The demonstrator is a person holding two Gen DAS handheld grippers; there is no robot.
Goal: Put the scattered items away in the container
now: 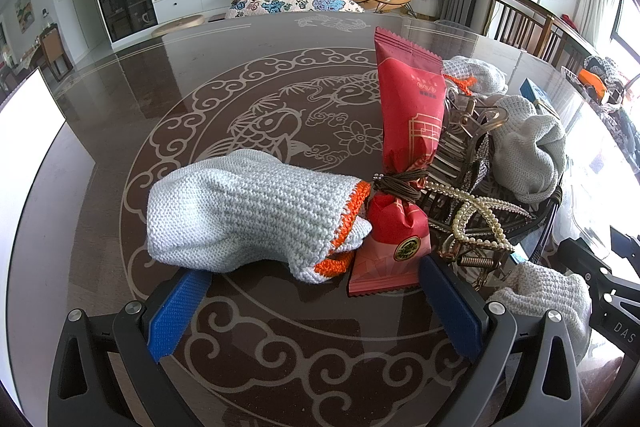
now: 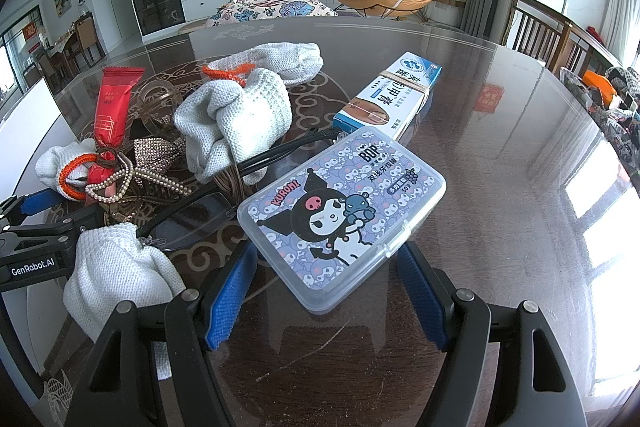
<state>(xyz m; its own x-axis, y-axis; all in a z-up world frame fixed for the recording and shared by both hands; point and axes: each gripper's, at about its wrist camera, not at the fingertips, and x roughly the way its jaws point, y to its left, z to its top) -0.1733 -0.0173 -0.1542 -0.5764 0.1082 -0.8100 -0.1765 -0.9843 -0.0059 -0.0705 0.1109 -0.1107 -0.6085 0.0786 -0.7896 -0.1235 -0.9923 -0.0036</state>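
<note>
The left gripper (image 1: 312, 301) hovers low over the dark glass-topped table with pale fish and cloud patterns (image 1: 248, 99), its 2 blue-padded fingers (image 1: 176, 315) spread wide apart and holding nothing. Just ahead of them lies a white knitted glove with an orange cuff (image 1: 240, 215), flat on the glass, its cuff touching a red foil snack packet bound at the waist with brown cord (image 1: 408, 147). Right of the packet is a tangle of hair clips, 1 of them a pearl-studded claw clip (image 1: 472, 219), with more crumpled white gloves (image 1: 528, 151) behind and beside it. The right gripper (image 2: 326, 291) also stands open, its blue fingers (image 2: 232, 303) set either side of a clear plastic flat box with a cartoon-printed purple label (image 2: 344, 215); whether the pads touch the box cannot be told. The box sits tilted, its far edge propped over a pair of black-framed glasses (image 2: 256, 163). Beyond it a white and blue carton with rubber bands around it (image 2: 388, 99) lies on the glass. No container shows clearly in either view.
</note>
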